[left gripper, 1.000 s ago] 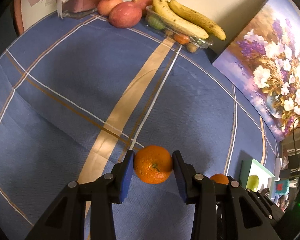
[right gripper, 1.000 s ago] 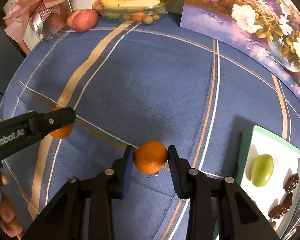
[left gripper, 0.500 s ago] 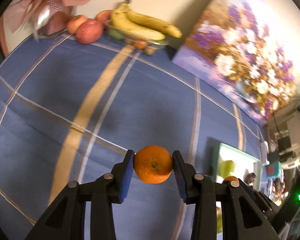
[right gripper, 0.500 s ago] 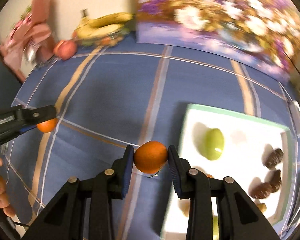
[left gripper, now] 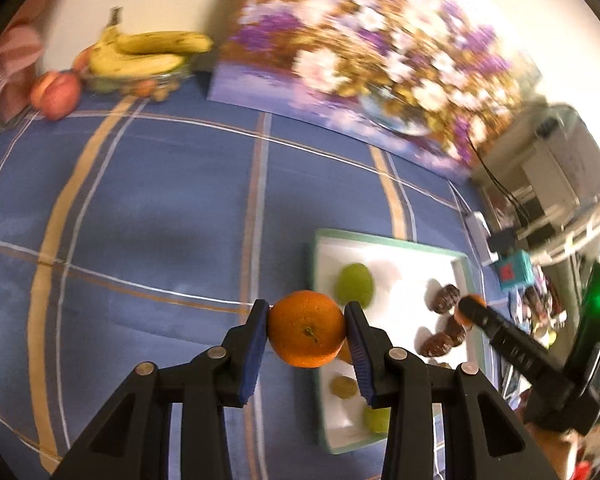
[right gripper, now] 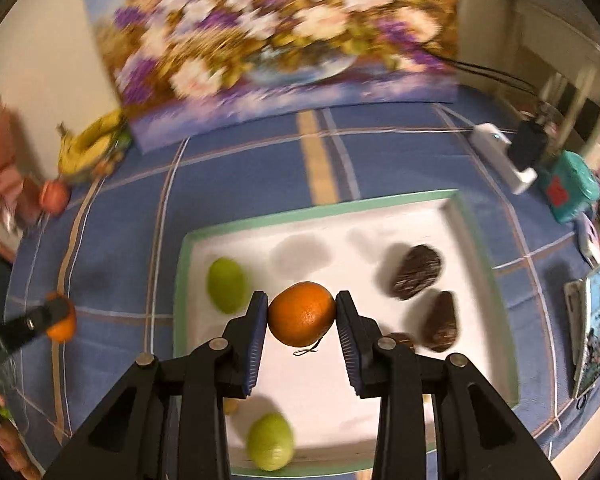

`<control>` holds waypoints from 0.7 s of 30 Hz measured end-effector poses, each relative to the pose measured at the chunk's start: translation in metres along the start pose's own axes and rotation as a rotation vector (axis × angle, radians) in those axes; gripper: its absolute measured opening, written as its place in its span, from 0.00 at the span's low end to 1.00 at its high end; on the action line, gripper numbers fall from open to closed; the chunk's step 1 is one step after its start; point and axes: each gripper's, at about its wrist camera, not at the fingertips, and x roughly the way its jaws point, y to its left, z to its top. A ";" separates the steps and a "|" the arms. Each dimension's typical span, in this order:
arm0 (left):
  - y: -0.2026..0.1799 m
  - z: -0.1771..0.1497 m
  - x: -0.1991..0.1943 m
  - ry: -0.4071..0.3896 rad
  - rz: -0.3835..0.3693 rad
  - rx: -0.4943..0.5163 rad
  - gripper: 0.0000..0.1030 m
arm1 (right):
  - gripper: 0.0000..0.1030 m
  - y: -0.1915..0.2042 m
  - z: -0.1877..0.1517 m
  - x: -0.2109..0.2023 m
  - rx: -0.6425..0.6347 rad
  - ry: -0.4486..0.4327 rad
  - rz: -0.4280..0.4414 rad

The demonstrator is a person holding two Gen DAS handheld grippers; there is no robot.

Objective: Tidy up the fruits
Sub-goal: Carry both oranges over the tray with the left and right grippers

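My left gripper (left gripper: pixel 306 328) is shut on an orange (left gripper: pixel 305 330) and holds it in the air at the left edge of a white tray with a green rim (left gripper: pixel 384 238). My right gripper (right gripper: pixel 302 314) is shut on a second orange (right gripper: pixel 302 314) above the middle of the same tray (right gripper: pixel 300 212). The tray holds green fruits (right gripper: pixel 227 285) and dark brown fruits (right gripper: pixel 416 271). The left gripper with its orange shows at the left of the right wrist view (right gripper: pixel 58 318); the right gripper shows at the right of the left wrist view (left gripper: pixel 472 308).
Bananas (left gripper: pixel 148 50) on a clear container and apples (left gripper: pixel 56 94) lie at the table's far left, beside a pink gift box. A flower painting (right gripper: pixel 276 40) leans on the back wall. A white charger (right gripper: pixel 500 156), teal box (right gripper: pixel 568 186) and a phone (right gripper: pixel 590 322) sit right of the tray.
Both grippers have swung to the right with their oranges, from over the bare blue cloth to the tray. The right one is now above the tray's middle.
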 end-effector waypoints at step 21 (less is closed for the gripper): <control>-0.074 -0.010 0.062 0.060 0.057 0.192 0.40 | 0.35 -0.055 0.014 -0.021 0.098 -0.086 0.034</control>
